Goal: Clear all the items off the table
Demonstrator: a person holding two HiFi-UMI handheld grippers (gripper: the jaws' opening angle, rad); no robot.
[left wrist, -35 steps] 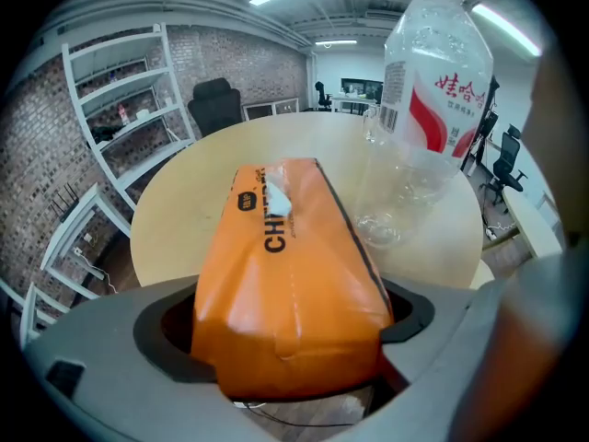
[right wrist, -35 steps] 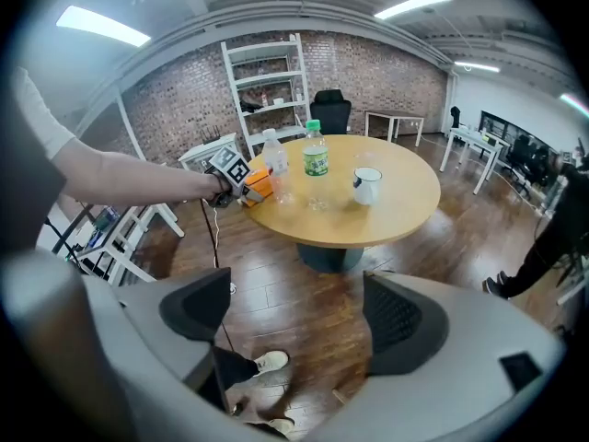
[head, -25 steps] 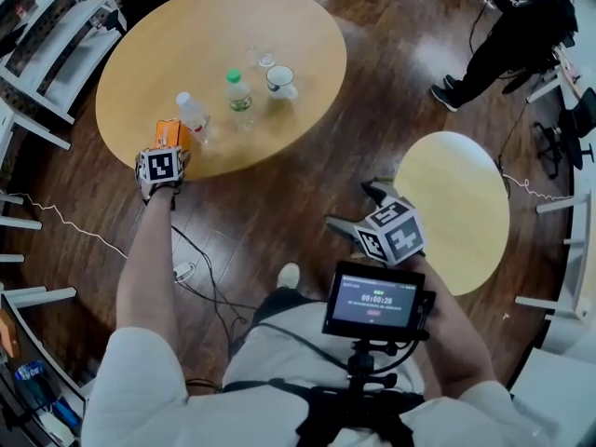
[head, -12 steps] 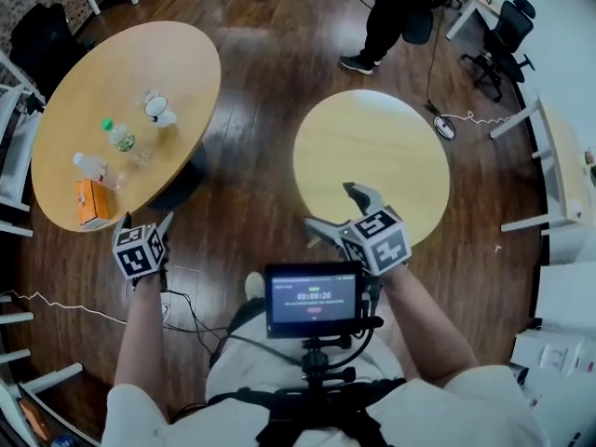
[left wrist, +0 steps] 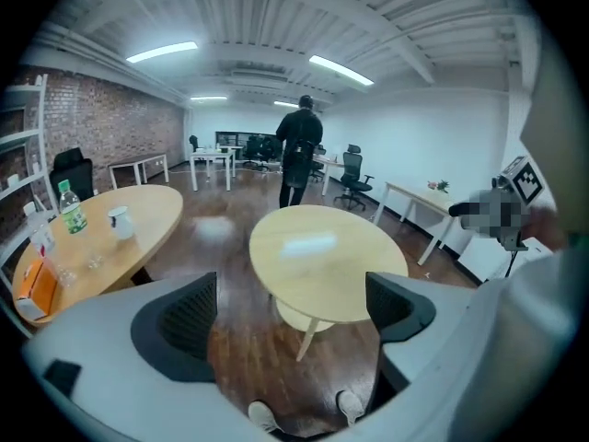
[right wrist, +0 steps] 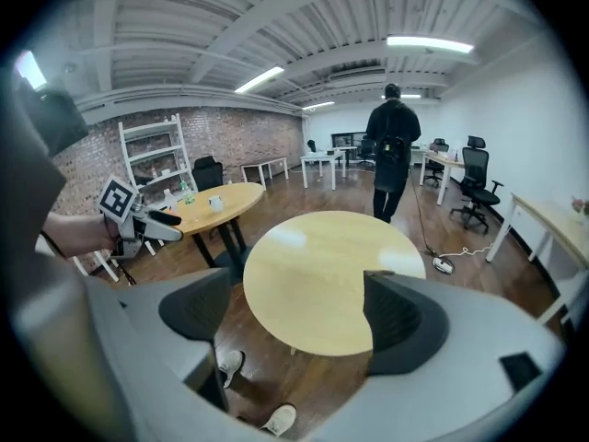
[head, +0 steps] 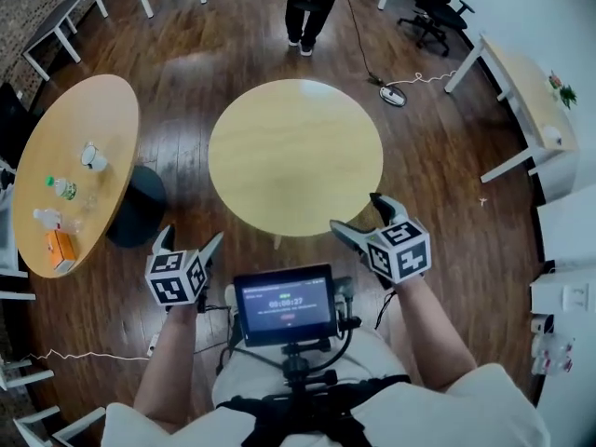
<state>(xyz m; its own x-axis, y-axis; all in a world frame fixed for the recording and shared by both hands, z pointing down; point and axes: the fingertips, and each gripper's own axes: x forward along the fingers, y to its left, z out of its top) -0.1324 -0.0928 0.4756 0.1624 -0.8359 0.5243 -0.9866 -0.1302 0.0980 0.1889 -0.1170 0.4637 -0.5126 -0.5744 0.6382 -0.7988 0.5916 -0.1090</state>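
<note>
Pale wood fills the middle of the head view: a round, light-wood table [head: 295,156] stands bare directly ahead. The clutter sits on a second, oval wooden table [head: 102,110] well off to the left. On it are a white mug [head: 92,156], a green-capped clear bottle [head: 61,188], a white-capped clear bottle [head: 47,218] and an orange carton [head: 60,248]. Nothing looks cleared from it yet, so the job seems barely begun. Both forearms are held low in front of the body, aimed at the bare table rather than the laden one. The left gripper [head: 191,238] has its jaws spread wide with nothing between them. The right gripper [head: 357,214] is likewise spread and empty.
</note>
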